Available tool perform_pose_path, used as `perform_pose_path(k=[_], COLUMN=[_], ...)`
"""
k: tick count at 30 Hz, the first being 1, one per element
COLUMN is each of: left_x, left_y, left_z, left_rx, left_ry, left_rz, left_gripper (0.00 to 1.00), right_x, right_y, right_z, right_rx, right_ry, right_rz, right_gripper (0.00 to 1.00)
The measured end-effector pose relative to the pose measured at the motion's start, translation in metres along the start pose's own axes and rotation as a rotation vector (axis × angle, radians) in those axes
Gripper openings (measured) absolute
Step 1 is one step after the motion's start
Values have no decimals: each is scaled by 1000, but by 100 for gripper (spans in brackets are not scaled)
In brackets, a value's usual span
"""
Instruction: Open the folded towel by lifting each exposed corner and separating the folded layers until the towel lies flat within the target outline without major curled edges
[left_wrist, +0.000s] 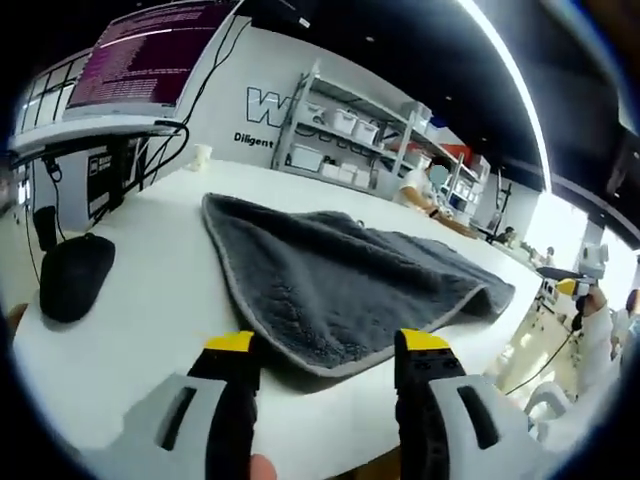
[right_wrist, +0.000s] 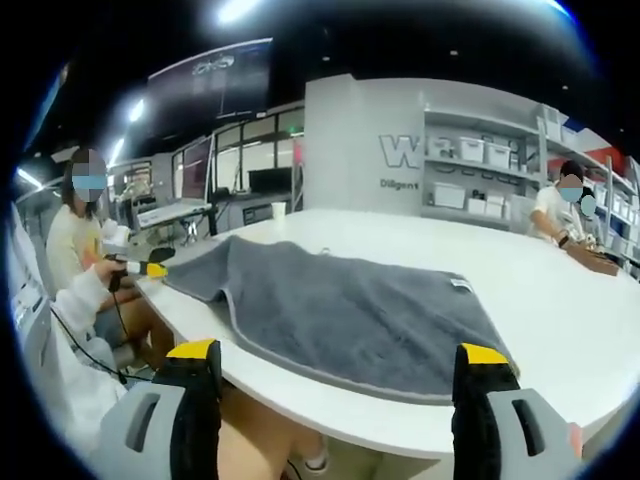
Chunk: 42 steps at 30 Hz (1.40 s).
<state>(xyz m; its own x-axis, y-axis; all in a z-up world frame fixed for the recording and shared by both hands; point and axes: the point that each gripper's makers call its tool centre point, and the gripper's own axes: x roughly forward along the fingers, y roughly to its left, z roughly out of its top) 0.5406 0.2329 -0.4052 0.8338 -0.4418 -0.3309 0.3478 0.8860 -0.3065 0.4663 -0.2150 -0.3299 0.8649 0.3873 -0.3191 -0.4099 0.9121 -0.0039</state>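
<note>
Grey towel (left_wrist: 340, 275) spread on white table (left_wrist: 150, 290), left gripper (left_wrist: 330, 345) at 6 o'clock, jaws parted (nothing held), right gripper (right_wrist: 340, 355) likewise wide, empty.

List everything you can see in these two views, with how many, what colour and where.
Towel: one, dark grey with a pale edge, spread on the table with one side folded over.
Table: one, white, under the towel.
Computer mouse: one, black, on the table beside the towel.
Monitor: one, showing purple text, at the table's far end.
Paper cup: one, white, near the monitor.
Shelving: one rack, grey with white bins, against the back wall.
People: seated at both sides in the right gripper view.
Left gripper: fingers black with yellow tips, open, at the towel's near edge.
Right gripper: same colours, open.
</note>
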Motion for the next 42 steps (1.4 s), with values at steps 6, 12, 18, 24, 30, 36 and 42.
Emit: perform_pose_path(k=[6,12,18,24,30,36,42], left_x=[5,-2,-19,-32,-39,-44,-51], left_y=[10,21,38,49,58,62,51], left_z=[-2,-3,0,-1,-3,-3,7], left_rx=[9,-14,7,9,48,60,62], left_ry=[14,43,63,86,113,114,71], left_rz=[32,60,131,176,229,259,255], left_gripper=[13,3,3,3,3,3,25], right_x=[2,5,6,9,9,8,7], right_y=[1,3,1,0,0,0,-3], right_z=[0,-1,-2,-3,-2,-3,-4], right_rx=[2,1,2,6,4,-6,-8], right_ry=[1,4,8,11,7,17,24], right_rz=[2,12,9,14,19,19,11], right_gripper=[96,96,95,95,95,95,95])
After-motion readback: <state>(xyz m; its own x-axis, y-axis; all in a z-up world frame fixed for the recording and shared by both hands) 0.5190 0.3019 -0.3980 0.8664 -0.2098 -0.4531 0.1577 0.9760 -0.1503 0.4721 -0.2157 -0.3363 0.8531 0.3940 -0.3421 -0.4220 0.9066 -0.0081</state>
